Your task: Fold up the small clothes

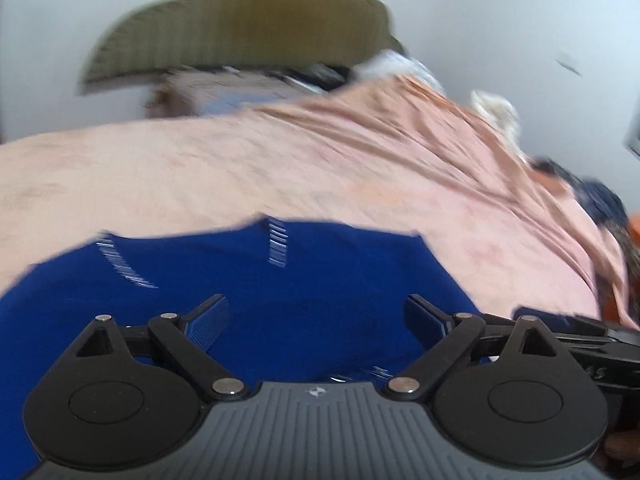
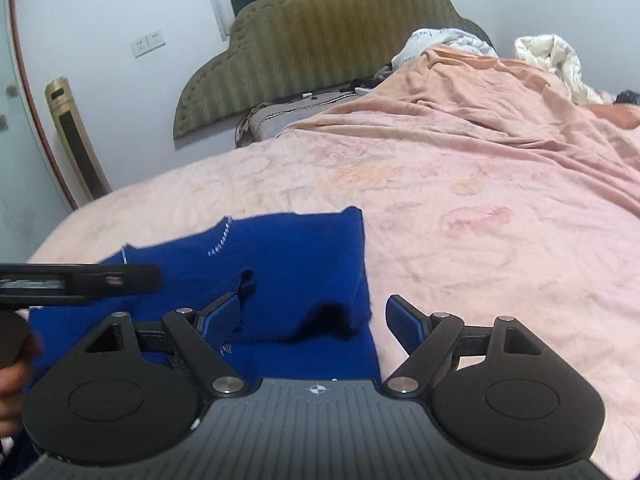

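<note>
A bed (image 2: 440, 200) under a wrinkled pink sheet is filling the room, an olive scalloped headboard (image 2: 320, 48) leaning against the white wall (image 2: 100, 8). A gold tower fan (image 2: 76, 140) is standing at the left, and white bedding (image 2: 556, 56) is lying bunched far right

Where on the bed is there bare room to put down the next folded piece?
Bare pink bedspread lies right of the blue garment, and more between it and the green headboard. Crowded: the rumpled sheet and white bedding at the far right.

Soft, even indoor light fills both fisheye views, the left wrist view motion-smeared across the far olive padded headboard (image 1: 240, 28), the right sharp.
</note>
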The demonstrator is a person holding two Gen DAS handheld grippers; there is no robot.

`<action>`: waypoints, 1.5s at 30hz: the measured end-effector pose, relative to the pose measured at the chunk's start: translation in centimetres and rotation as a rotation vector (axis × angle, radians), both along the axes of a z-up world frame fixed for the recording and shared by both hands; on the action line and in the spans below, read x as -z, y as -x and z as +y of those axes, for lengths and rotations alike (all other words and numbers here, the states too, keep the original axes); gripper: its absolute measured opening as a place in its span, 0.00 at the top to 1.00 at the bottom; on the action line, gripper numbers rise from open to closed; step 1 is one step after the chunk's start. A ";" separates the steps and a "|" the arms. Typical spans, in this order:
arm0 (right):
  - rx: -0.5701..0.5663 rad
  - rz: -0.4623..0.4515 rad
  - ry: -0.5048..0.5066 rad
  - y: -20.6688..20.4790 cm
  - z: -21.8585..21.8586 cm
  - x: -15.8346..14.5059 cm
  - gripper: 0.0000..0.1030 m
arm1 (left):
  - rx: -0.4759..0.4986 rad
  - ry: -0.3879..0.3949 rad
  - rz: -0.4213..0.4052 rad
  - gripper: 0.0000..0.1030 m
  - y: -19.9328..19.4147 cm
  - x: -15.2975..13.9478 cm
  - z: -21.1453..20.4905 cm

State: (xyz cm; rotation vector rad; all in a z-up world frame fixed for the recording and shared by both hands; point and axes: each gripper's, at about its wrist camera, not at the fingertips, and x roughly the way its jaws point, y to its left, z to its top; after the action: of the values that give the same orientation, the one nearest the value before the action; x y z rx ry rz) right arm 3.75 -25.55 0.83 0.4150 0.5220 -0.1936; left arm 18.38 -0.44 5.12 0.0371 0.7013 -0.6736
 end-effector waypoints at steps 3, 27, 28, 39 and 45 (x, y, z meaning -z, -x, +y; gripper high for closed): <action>-0.068 -0.030 -0.072 -1.9 -0.3 -0.2 0.20 | -0.165 -0.068 -0.033 0.07 -0.7 -0.2 3.2; 0.035 -0.003 0.164 -9.2 -1.3 -2.0 0.93 | -0.613 -0.195 0.002 0.07 -2.6 2.1 14.8; 0.057 0.007 0.166 -8.8 -2.0 -1.8 0.93 | -0.622 -0.196 0.008 0.07 -2.7 2.3 14.8; 0.140 0.121 0.167 -7.9 -3.1 1.0 0.58 | -0.589 -0.303 0.019 0.07 -2.8 5.1 13.3; 0.018 0.074 0.192 -7.2 -0.8 1.0 0.47 | -0.540 -0.419 -0.009 0.07 -2.3 6.4 11.5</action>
State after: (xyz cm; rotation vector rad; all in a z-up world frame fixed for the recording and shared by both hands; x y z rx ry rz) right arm 10.94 -26.37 -0.16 0.2262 0.5675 -0.2745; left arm 20.72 11.11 -1.25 0.2274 0.7918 -0.0031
